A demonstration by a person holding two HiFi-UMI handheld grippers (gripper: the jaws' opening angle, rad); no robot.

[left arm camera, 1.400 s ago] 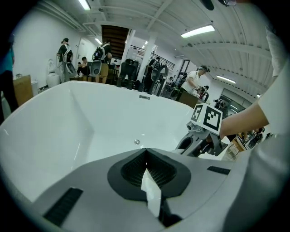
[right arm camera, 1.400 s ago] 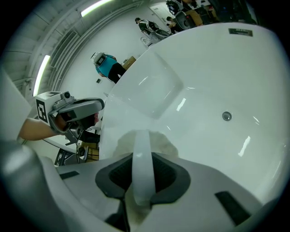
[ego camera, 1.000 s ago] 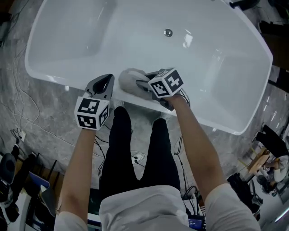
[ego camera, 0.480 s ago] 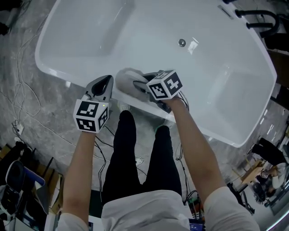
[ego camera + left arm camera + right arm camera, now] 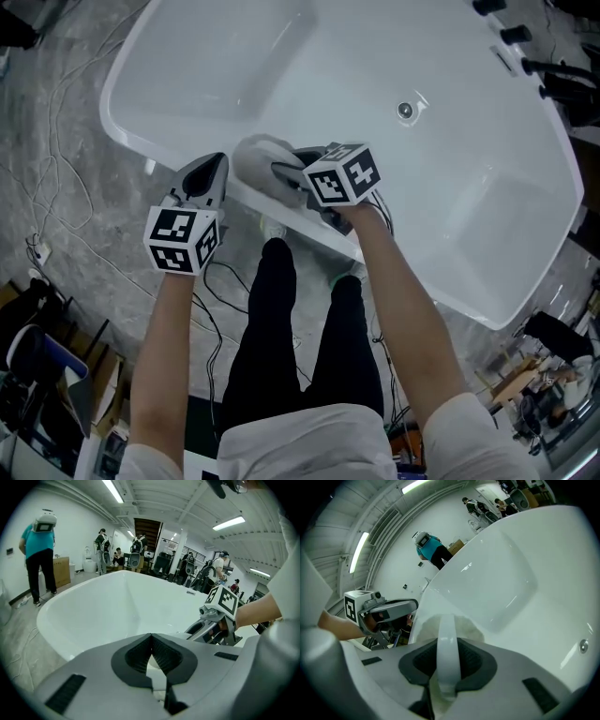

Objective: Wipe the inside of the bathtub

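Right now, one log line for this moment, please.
left gripper: shut, empty, outside bathtub rim | right gripper: shut on scrubber | scrubber pad: at near rim, not yet inside

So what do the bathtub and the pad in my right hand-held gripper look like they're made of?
Bathtub: glossy white with sharp light reflections, likely acrylic or enamel. Wiping pad: pale, fuzzy and matte, probably cloth or microfibre; its smooth white handle looks plastic.

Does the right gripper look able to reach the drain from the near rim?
Probably yes: the bathtub is bare inside, so nothing stands between the right gripper, shut on the wiping pad, and the drain; a lean may help.
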